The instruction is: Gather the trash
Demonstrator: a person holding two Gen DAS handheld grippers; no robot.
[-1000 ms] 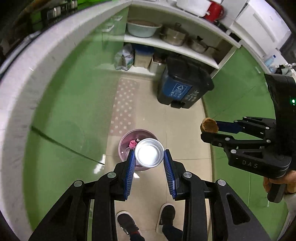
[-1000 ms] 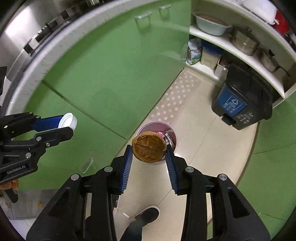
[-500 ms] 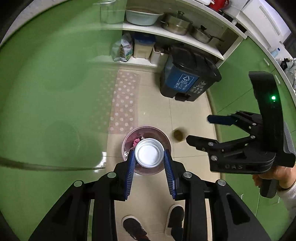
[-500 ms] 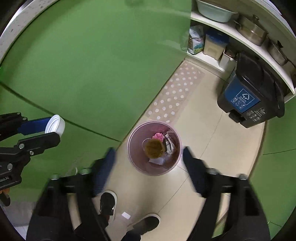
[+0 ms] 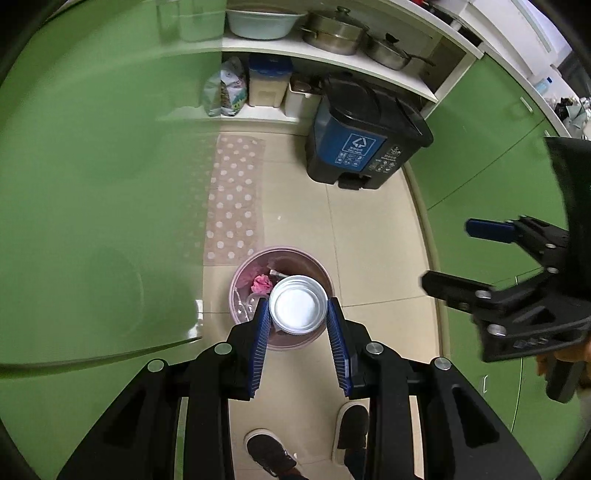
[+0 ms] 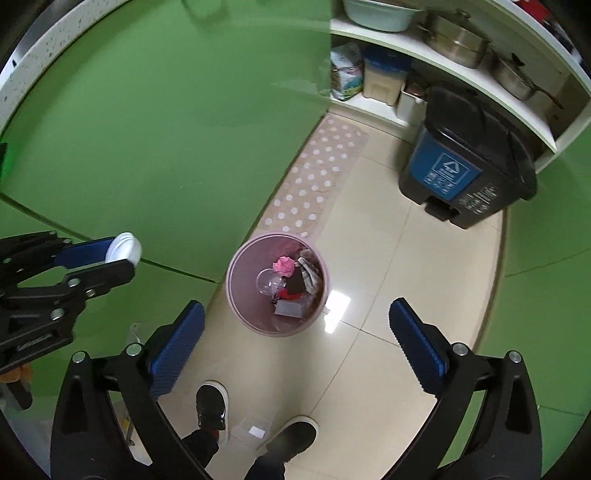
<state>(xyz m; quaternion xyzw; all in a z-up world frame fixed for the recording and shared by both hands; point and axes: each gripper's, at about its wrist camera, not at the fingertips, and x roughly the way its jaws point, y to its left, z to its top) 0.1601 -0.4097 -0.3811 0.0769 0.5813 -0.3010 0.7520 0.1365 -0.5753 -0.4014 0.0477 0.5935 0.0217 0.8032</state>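
A white plastic cup (image 5: 298,305) sits between the blue pads of my left gripper (image 5: 297,321), which is shut on it directly above the pink waste bin (image 5: 239,291). In the right wrist view the same cup (image 6: 125,250) shows in the left gripper (image 6: 120,256) at the left edge. My right gripper (image 6: 295,310) hangs over the pink bin (image 6: 235,295); its jaws are opening wide and nothing is between them. It also appears empty at the right of the left wrist view (image 5: 456,256). The bin holds a pink crumpled scrap (image 6: 283,266), a clear cup (image 6: 269,283) and other rubbish.
A black and blue pedal bin (image 5: 364,138) stands on the tiled floor by white shelves with pots (image 5: 334,31). A dotted mat (image 5: 236,199) lies along the green cabinets (image 5: 92,177). The person's shoes (image 6: 211,406) are just below the pink bin.
The right gripper opened and its brown round piece dropped into the pink bin. Both grippers sank closer to the bin. The left gripper kept its hold on the white cup.
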